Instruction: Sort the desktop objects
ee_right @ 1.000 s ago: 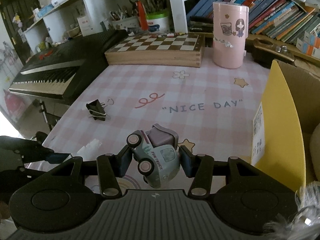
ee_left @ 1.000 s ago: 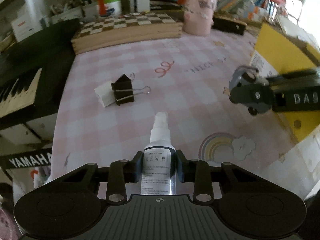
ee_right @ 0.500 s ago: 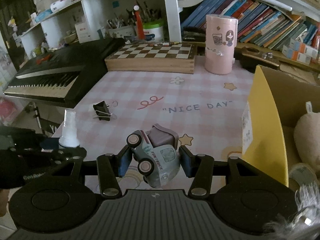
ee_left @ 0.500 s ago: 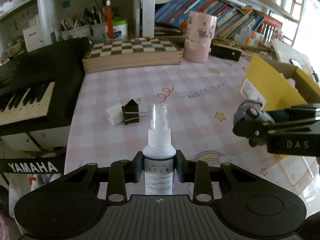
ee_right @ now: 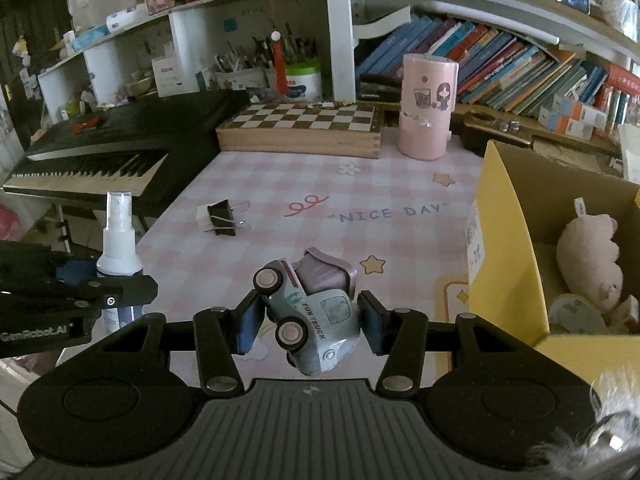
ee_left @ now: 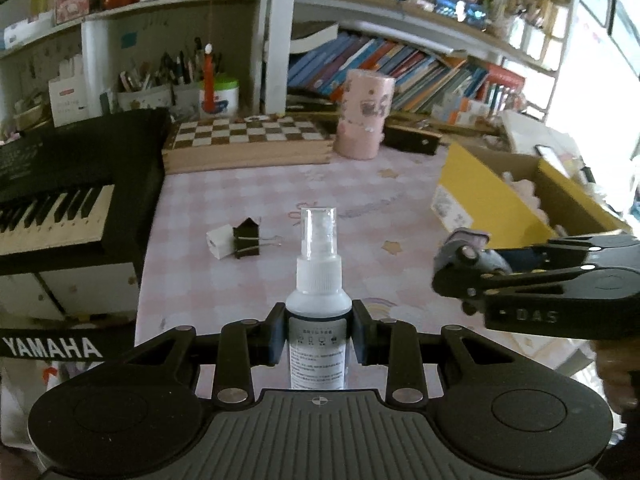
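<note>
The left gripper is holding a white spray bottle upright, its fingers pressing against both sides of the labelled body while the clear cap is standing above them, clear of the pink checked worktop. The right gripper is clamping a pale green toy truck, lettered FUN TRUCK, tilted nose-down between fingers that are standing partly apart to take its width; the truck is also hanging above the worktop rather than resting on it. In the left wrist view the right gripper is showing at the right edge with the truck at its tip, and in the right wrist view the left gripper with its bottle is sitting at the left edge. A black binder clip is lying on the worktop, touching a small white block, well apart from both grippers. A yellow cardboard box is standing open at the right side of the worktop, with a pink plush toy lying inside it. Further back, a wooden chessboard and a pink cylinder are sitting side by side near the bookshelf, and a black keyboard is lying along the left edge.
</note>
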